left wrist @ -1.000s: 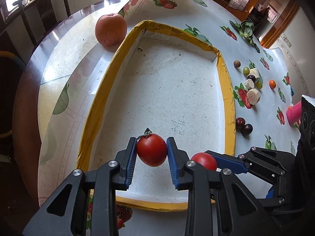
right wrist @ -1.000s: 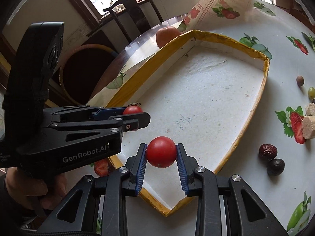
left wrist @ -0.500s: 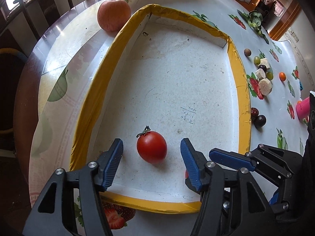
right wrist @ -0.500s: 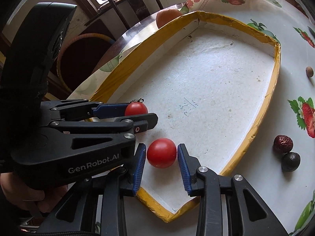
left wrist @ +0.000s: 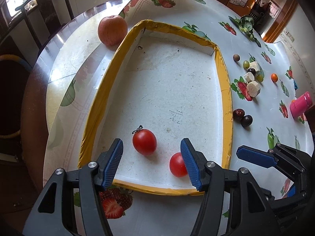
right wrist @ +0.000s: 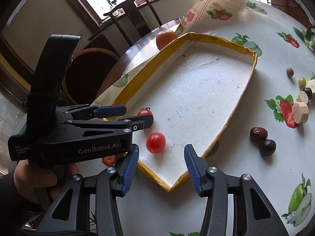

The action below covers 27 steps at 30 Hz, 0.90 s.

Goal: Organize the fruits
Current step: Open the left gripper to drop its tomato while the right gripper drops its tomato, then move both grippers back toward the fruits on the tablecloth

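Two cherry tomatoes lie free on the white floor of the yellow-rimmed tray [left wrist: 224, 82], both released. The stemmed tomato [left wrist: 144, 142] rests just ahead of the left gripper [left wrist: 151, 157], between its spread jaws and touching neither blue pad. The plain tomato [right wrist: 155, 142] sits just ahead of the right gripper [right wrist: 161, 166], nearer its left-hand pad; these jaws have just been opening and no pad presses on the fruit. In the left wrist view the same plain tomato [left wrist: 177, 167] shows partly hidden behind the left gripper's right-hand finger. Judged by look, each tomato is light, smooth-skinned and round, so it is likely to roll on the flat floor and to bruise or split under a hard squeeze; a gentle hold across the widest part, clear of the stem, would suit best. Beyond the tray's right wall, well apart from both grippers, small dark fruits [left wrist: 243, 118] wait on the tablecloth, and an apple [left wrist: 112, 29] stands at the far left corner.
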Tool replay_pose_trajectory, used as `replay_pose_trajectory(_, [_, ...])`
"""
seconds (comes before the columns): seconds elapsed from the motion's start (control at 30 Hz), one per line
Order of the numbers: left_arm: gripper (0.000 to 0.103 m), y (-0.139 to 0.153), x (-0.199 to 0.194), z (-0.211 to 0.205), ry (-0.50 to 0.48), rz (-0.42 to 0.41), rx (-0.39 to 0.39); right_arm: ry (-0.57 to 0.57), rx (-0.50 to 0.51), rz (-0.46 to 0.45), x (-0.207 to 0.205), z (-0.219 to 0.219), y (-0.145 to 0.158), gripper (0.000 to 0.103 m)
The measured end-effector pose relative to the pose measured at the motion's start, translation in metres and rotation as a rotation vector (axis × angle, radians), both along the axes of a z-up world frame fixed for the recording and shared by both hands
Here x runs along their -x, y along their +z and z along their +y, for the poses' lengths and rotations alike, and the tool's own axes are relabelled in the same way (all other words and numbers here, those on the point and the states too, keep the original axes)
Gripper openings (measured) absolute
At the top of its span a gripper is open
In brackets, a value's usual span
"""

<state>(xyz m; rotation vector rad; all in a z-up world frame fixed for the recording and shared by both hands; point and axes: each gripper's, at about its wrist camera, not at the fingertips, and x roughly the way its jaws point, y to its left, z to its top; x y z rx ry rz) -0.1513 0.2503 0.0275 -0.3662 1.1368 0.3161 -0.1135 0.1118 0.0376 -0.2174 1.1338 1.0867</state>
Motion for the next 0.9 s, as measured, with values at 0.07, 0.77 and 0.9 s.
replay_pose_trajectory(0.07, [0.06, 0.002, -0.001, -0.004, -0.007, -0.003, -0.004, -0.018, -0.001, -0.002, -0.005, -0.007, 0.001, 0.05])
replay_pose_trajectory(0.77, [0.059, 0.02, -0.016, -0.062, -0.122, -0.035, 0.005, -0.244, 0.007, -0.002, -0.037, -0.111, 0.01, 0.053])
replay_pose_trajectory(0.9, [0.059, 0.022, -0.021, -0.08, -0.161, -0.04, 0.022, -0.271, 0.011, -0.004, -0.041, -0.127, 0.009, 0.053])
